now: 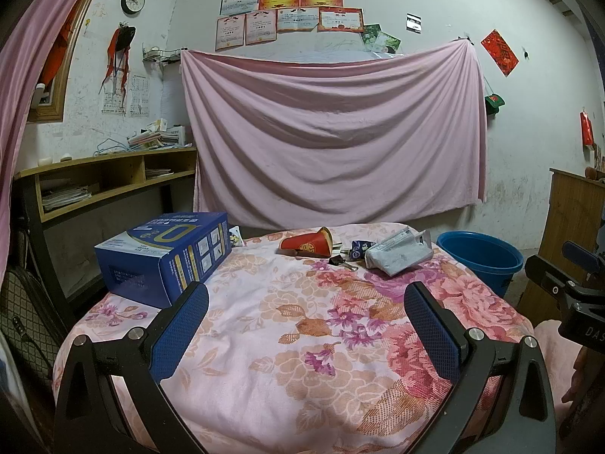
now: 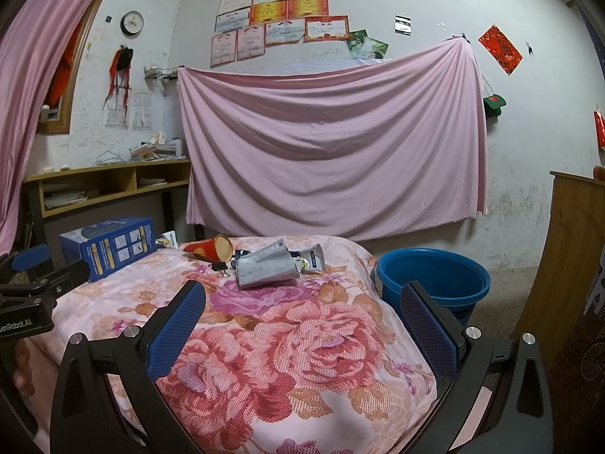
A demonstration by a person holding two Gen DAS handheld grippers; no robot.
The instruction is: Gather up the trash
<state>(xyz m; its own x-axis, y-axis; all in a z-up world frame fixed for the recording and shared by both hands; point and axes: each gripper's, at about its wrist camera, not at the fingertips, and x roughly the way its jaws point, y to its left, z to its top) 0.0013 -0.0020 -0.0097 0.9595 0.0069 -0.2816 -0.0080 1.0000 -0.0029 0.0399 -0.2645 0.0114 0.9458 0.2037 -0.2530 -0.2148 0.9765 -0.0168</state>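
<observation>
Both grippers, left (image 1: 306, 302) and right (image 2: 302, 302), fingers released; blue bucket (image 2: 435, 276) off the surface's far right corner looks empty.

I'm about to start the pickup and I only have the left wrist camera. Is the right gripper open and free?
Observer: Yes. The right wrist view shows the right gripper wide open with nothing between its fingers.
Operator: Is the red cup stuffed with anything?
Observer: The right wrist view looks into the mouth of the red paper cup, which lies on its side. The part of the inside that shows is bare.
Operator: Anything in the bucket yet?
Observer: That view sees deeper into the blue bucket. No trash shows in the part visible, but the bottom is hidden.
</observation>
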